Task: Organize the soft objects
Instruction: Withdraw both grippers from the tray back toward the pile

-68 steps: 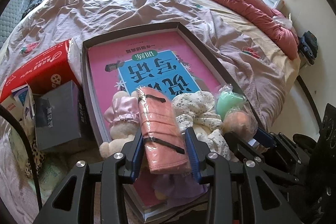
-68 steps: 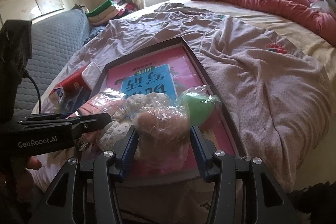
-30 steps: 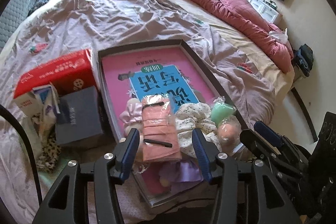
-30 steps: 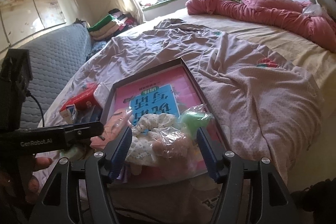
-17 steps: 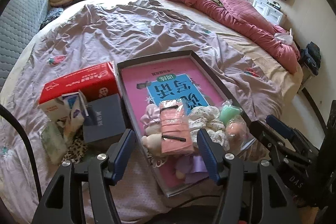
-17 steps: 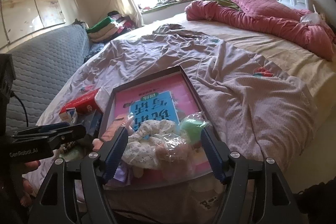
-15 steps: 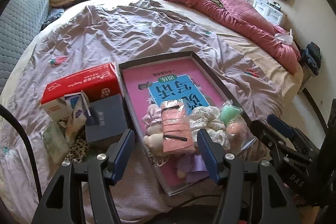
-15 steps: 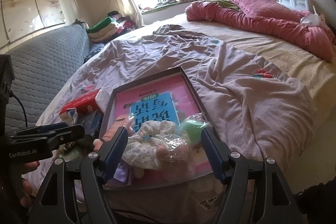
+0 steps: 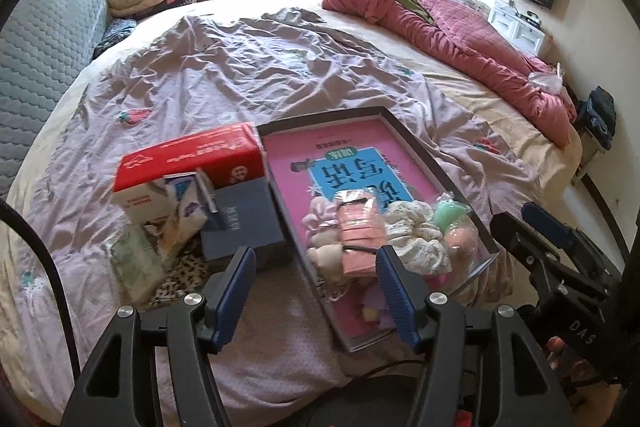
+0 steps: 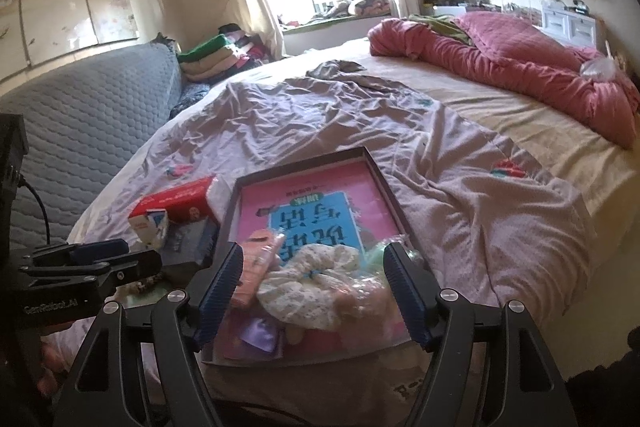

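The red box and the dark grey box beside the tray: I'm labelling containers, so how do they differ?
The red box is bright red with white print and a white end; the dark grey box is plain slate with only faint lettering. The red box lies farther from the left gripper, the grey one nearer. The red box looks longer, the grey one squarer. Both sit on the bedspread against the tray's left edge.

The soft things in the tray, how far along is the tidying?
Done, it seems: the pink pack, floral scrunchie and bagged toys sit bunched in the tray. In hand: nothing; left gripper and right gripper are open. Left: packets by the red box.
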